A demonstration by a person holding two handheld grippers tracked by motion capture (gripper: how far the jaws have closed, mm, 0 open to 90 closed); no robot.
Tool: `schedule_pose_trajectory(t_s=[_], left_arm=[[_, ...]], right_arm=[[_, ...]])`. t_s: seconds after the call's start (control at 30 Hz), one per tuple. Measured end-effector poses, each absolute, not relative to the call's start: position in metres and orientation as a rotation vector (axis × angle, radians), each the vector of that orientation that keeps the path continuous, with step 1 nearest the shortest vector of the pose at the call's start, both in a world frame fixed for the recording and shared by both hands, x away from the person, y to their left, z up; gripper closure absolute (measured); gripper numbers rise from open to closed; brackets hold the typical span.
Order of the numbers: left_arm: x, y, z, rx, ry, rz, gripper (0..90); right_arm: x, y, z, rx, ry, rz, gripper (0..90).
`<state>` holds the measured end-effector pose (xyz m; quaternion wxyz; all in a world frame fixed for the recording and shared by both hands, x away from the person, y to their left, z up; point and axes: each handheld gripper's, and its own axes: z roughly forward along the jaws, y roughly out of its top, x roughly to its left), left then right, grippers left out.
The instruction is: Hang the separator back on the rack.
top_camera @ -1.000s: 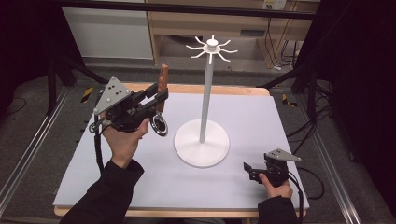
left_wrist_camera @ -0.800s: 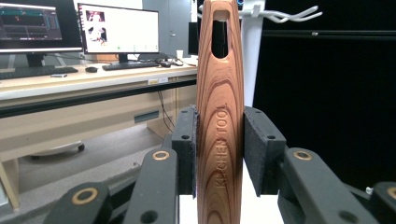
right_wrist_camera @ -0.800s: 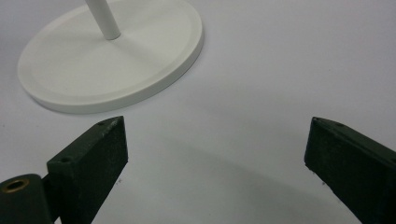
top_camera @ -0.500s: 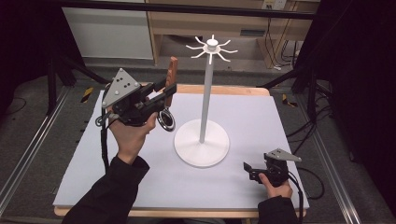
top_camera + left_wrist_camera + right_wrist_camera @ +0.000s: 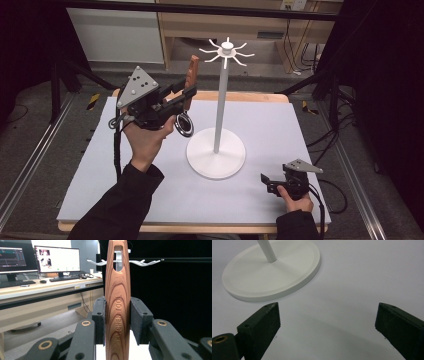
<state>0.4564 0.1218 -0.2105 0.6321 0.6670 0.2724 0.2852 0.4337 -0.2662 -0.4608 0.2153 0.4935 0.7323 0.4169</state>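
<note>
Jaws of the left gripper [image 5: 187, 94] clamp a wooden utensil handle [image 5: 118, 302] upright, raised beside the white stand [image 5: 220, 100]; the right gripper [image 5: 327, 322] rests wide apart on the surface [image 5: 300, 130].

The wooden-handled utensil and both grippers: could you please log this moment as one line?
left gripper: shut on utensil handle, lifted near stand | right gripper: open, low over table | utensil not yet hung
</note>
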Motion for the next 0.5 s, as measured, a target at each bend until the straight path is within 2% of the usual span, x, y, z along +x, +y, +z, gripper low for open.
schedule_pose_trajectory(t_s=[0.5], left_arm=[[0.4652, 0.1106, -0.2091, 1.543, 0.631, 0.654, 67.3]], right_arm=[[0.4337, -0.2663, -0.4607, 1.365, 2.03, 1.16, 6.5]])
